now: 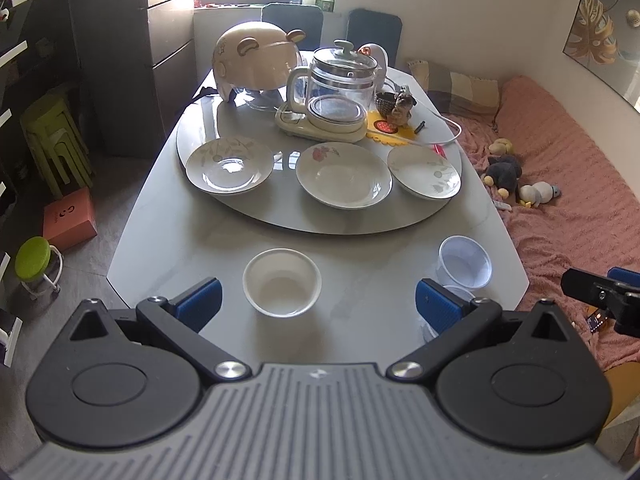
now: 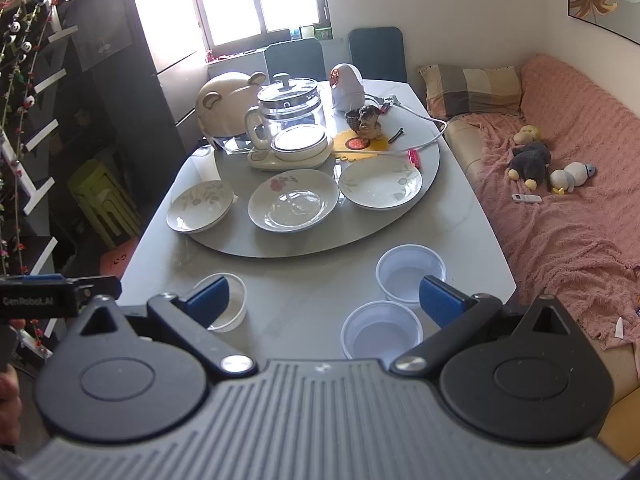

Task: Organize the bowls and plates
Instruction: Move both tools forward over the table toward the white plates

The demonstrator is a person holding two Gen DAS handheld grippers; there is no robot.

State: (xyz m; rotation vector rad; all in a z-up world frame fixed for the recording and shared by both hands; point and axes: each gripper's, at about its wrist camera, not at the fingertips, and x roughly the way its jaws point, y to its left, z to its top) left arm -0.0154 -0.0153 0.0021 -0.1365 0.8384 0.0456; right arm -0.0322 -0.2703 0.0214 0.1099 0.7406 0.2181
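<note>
Left gripper [image 1: 318, 302] spread wide, blue pads far apart, gripping nothing, hanging above the near edge of the table [image 1: 168, 240] with the white bowl [image 1: 282, 282] lying between the pads but not touched. Right pad of that gripper covering most of a clear plastic cup [image 1: 458, 292], only a sliver of rim visible there; the same cup plain in the right wrist view [image 2: 381, 330]. Right gripper [image 2: 324, 300] likewise wide open and empty, its left pad hiding part of the white bowl [image 2: 234, 304], its right pad cutting across the near rim of the second clear cup [image 2: 411, 272]. In the left wrist view, that second cup [image 1: 465, 261] just beyond the hidden one, near the right table edge. Bodies of both grippers cut off by the bottom of each frame; other gripper seen only as a dark piece at the frame edge in each view. Farther out, a round turntable [image 1: 280, 216] on the table carrying three shallow plates in a row: left plate [image 1: 229, 165], middle plate [image 1: 344, 178] with a pink flower, right plate [image 1: 424, 173], all apart from one another. In the right wrist view the left plate [image 2: 200, 207] overhanging the turntable's rim. Behind the plates, a glass kettle [image 1: 340, 80] on its base, a bear-shaped cover [image 1: 256, 62] to its left, a small figurine [image 1: 402, 106] on a yellow mat to its right. Window glare washing out the far end. Pink-covered sofa [image 1: 560, 168] with soft toys to the right.
</note>
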